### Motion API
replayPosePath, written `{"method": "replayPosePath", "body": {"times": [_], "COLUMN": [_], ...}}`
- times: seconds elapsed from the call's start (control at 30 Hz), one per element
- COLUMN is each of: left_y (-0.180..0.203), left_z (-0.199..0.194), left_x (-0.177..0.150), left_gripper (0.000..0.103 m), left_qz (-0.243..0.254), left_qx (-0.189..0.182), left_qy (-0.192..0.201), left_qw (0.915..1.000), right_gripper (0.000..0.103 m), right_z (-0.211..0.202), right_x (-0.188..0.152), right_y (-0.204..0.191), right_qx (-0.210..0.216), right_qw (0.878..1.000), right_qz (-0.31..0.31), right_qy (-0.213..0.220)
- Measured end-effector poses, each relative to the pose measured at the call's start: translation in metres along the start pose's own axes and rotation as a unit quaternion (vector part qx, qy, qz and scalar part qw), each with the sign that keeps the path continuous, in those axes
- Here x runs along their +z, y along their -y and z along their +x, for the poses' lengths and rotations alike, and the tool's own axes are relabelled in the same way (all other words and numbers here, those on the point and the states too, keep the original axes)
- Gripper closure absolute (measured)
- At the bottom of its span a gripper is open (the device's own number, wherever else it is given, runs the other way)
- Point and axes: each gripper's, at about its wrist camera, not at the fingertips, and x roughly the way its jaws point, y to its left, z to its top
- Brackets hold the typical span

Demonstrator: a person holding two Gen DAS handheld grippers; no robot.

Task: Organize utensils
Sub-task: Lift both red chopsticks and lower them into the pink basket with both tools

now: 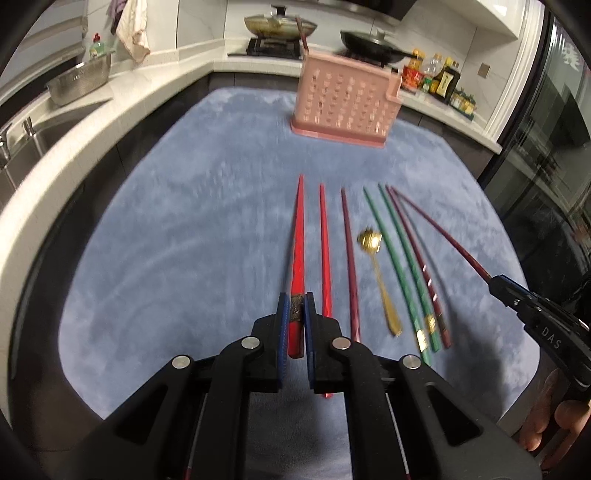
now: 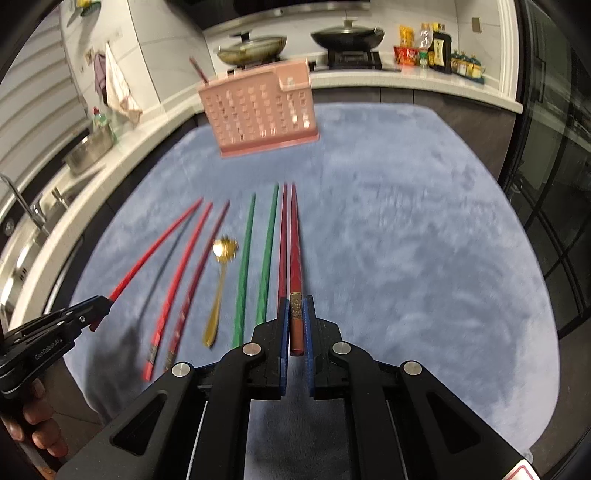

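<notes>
Pinching a bright red chopstick [image 1: 297,258] near its banded butt end, the left gripper [image 1: 294,314] holds it at frame centre; the right gripper [image 2: 296,317] clamps a dark red chopstick [image 2: 295,251] likewise. Between them on the blue mat [image 1: 184,221] lie faceted red, maroon and green chopsticks [image 1: 397,266] and a gold spoon [image 1: 380,273]. A pink perforated holder [image 1: 347,99] stands upper centre, one stick inside.

A lidded wok [image 1: 279,23] and black pan [image 1: 373,45] sit on the stove, sauce bottles [image 1: 439,79] alongside.
</notes>
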Motion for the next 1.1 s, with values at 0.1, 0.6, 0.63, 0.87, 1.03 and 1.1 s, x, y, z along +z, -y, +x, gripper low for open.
{"method": "replayPosePath", "body": {"times": [0.1, 0.6, 0.63, 0.87, 1.03, 1.1], "left_y": [0.000, -0.003, -0.002, 0.003, 0.009, 0.013], "left_z": [-0.012, -0.052, -0.053, -0.054, -0.070, -0.080], "left_x": [0.015, 0.136, 0.144, 0.197, 0.236, 0.255], "left_gripper": [0.095, 0.097, 0.097, 0.097, 0.097, 0.097], "left_qz": [-0.003, 0.002, 0.004, 0.007, 0.008, 0.007], "left_qx": [0.001, 0.019, 0.022, 0.020, 0.004, -0.003], "left_qy": [0.017, 0.126, 0.133, 0.160, 0.192, 0.211], "left_qw": [0.9999, 0.9918, 0.9909, 0.9869, 0.9813, 0.9774], "right_gripper": [0.096, 0.096, 0.096, 0.096, 0.096, 0.096], "right_z": [-0.013, -0.051, -0.051, -0.051, -0.062, -0.066], "right_x": [0.015, 0.129, 0.136, 0.179, 0.219, 0.237], "right_y": [0.004, 0.016, 0.016, 0.018, 0.017, 0.017], "right_qx": [0.003, 0.017, 0.019, 0.032, 0.064, 0.078], "right_qw": [1.000, 0.993, 0.993, 0.989, 0.982, 0.979], "right_qz": [0.006, 0.020, 0.021, 0.027, 0.039, 0.044], "right_qy": [0.018, 0.111, 0.115, 0.141, 0.172, 0.185]}}
